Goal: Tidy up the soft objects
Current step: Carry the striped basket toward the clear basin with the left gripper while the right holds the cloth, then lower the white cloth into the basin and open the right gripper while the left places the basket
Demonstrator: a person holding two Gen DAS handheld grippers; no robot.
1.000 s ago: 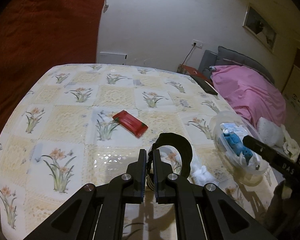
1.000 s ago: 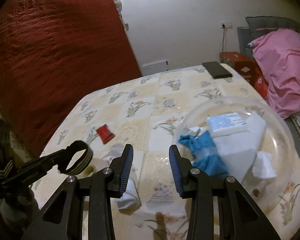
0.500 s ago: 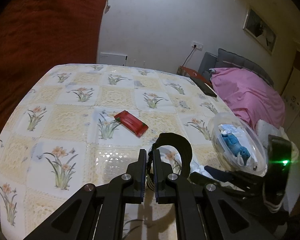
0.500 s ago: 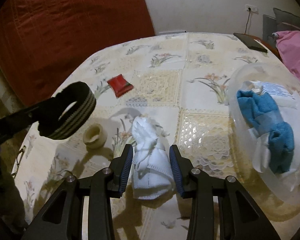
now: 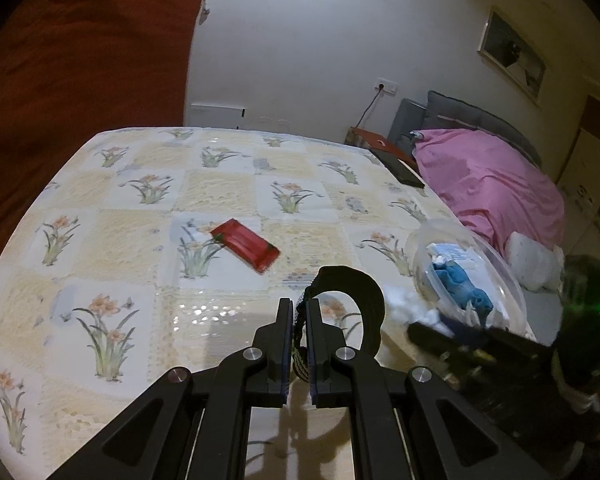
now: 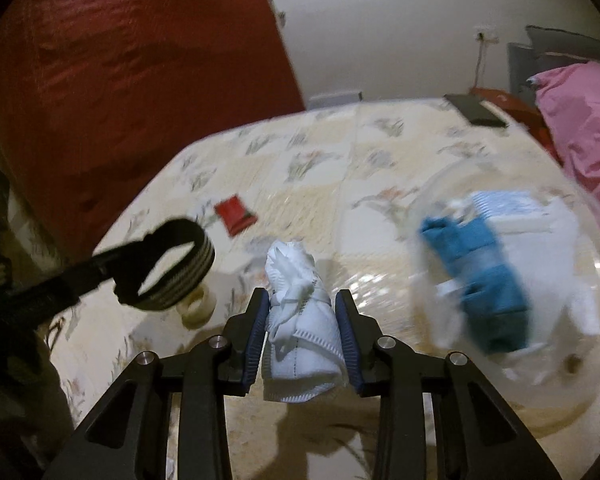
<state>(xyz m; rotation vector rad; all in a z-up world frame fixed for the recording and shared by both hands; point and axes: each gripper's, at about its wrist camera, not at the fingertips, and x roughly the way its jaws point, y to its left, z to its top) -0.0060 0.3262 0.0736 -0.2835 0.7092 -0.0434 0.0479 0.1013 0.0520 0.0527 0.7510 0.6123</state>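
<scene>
Lifted now, the white mask (image 6: 300, 332) sits pinched lengthwise in the right gripper (image 6: 303, 330), left of the clear bowl (image 6: 580, 380); the left gripper (image 5: 299, 344) pinches a black band (image 5: 364, 300).

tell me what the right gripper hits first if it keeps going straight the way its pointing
Probably bare tablecloth. The right gripper, closed on the white mask, points between the red packet and the clear bowl. Blur makes depth uncertain.

No text, label or number can be read anywhere in either view.
</scene>
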